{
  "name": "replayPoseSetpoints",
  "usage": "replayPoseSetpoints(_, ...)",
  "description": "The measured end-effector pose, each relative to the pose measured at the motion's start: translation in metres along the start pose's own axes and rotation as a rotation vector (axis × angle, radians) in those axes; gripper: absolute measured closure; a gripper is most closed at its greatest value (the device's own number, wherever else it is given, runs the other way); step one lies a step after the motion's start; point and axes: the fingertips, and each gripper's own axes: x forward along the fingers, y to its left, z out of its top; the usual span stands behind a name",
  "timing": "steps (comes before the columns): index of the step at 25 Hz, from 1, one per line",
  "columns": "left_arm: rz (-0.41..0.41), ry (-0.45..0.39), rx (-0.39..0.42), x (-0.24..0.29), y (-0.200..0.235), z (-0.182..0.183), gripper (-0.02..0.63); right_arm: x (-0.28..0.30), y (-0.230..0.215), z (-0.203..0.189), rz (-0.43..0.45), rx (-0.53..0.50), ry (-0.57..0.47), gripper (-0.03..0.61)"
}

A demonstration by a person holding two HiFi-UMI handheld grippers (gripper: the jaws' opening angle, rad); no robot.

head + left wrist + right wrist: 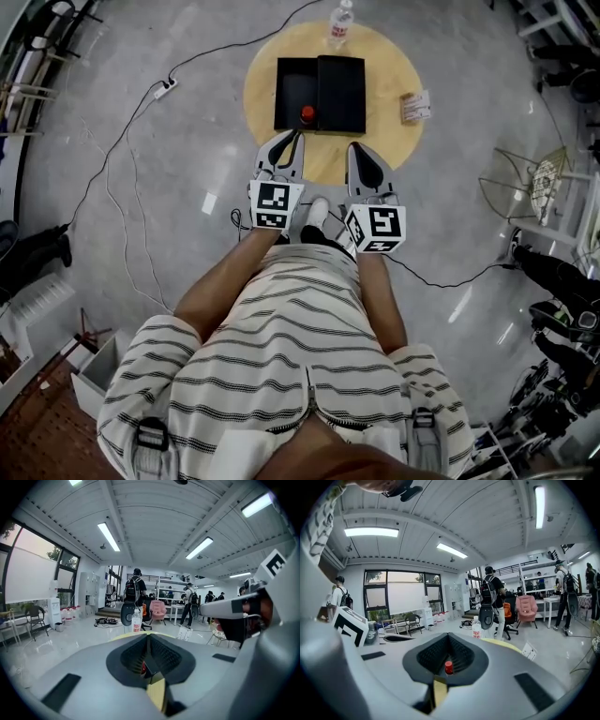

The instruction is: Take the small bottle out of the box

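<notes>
An open black box lies on a round yellow table. In its left half stands the small bottle with a red cap. My left gripper hovers at the table's near edge, just short of the box, shut and empty. To its right, my right gripper is at the same edge, jaws together and holding nothing. In the left gripper view the closed left gripper leaves a slit where the red cap peeks through. The right gripper frames the red cap the same way.
A clear water bottle stands at the table's far edge, and a small printed card lies at its right side. Cables and a power strip run across the floor to the left. A wire chair stands at the right.
</notes>
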Motion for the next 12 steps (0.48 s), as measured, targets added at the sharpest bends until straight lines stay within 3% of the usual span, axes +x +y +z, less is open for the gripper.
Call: replayPoseSetpoints(12,-0.003,0.067,-0.011,0.039,0.000,-0.032,0.564,0.008,-0.015,-0.014,0.012,0.019,0.024,0.566)
